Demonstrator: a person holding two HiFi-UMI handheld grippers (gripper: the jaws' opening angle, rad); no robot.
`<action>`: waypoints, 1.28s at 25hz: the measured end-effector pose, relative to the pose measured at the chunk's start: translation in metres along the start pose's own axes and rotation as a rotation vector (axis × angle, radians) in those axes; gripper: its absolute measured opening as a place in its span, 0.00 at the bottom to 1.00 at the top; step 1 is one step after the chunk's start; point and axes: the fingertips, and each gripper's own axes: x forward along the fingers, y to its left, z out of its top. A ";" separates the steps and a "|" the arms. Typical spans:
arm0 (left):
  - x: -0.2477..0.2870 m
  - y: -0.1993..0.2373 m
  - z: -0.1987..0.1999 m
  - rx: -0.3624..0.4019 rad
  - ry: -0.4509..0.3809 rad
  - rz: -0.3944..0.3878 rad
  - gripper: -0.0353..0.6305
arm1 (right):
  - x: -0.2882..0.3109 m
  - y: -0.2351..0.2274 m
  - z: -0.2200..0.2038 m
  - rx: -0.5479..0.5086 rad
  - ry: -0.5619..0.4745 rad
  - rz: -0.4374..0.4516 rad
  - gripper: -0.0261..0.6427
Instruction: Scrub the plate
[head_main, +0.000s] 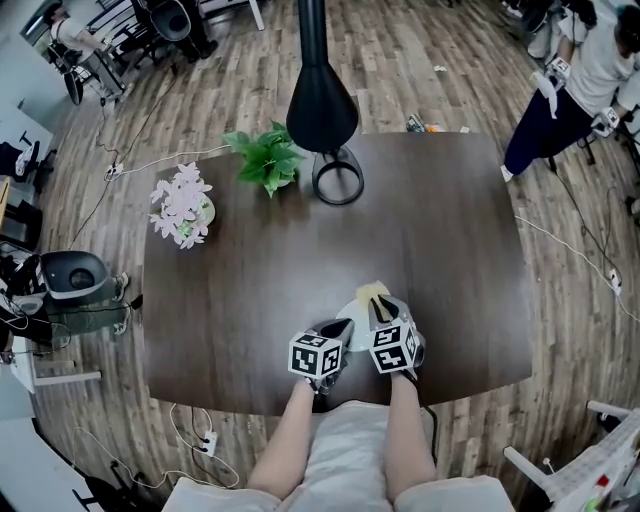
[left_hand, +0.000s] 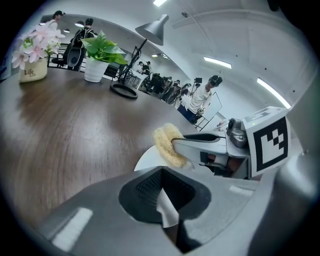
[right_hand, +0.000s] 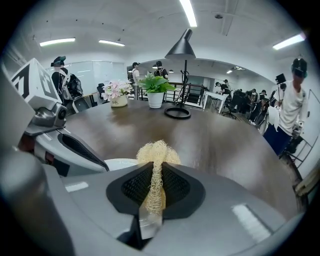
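Left claw (left_hand: 162, 197) shut tight on the near rim of the round white plate (left_hand: 146, 158); a thin white sliver of rim shows between the ribbed black pads. Right claw (right_hand: 152, 187) clamped on a pale yellow fibrous scrubbing pad (right_hand: 155, 152), its frayed tuft sticking out past the tips. From the left gripper view the scrubbing pad sits over the plate's far side, at or just above the plate; actual contact cannot be told. Plate lies on the dark brown wooden surface (head_main: 440, 260), close to the near edge, directly in front of the person, largely covered by both claws in the head view. Claws side by side, nearly touching, marker cubes facing up. Far end of the surface, well apart from the plate: black desk lamp (head_main: 322, 100) with ring base, green leafy plant in a white pot (right_hand: 155, 90) just left of it, pink flowers in a pale pot (head_main: 182, 207) further left. Another person (head_main: 575, 90) stands on the wood-plank floor beyond the surface's far right corner.
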 end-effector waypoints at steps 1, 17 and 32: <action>0.000 0.000 0.000 -0.005 -0.004 0.000 0.05 | -0.002 -0.003 -0.001 0.002 0.002 -0.009 0.14; 0.000 0.008 0.004 -0.041 -0.044 0.030 0.05 | -0.020 -0.035 -0.011 0.066 -0.015 -0.109 0.14; -0.001 0.008 0.004 -0.022 -0.051 0.067 0.05 | -0.048 -0.036 -0.041 0.124 0.038 -0.152 0.14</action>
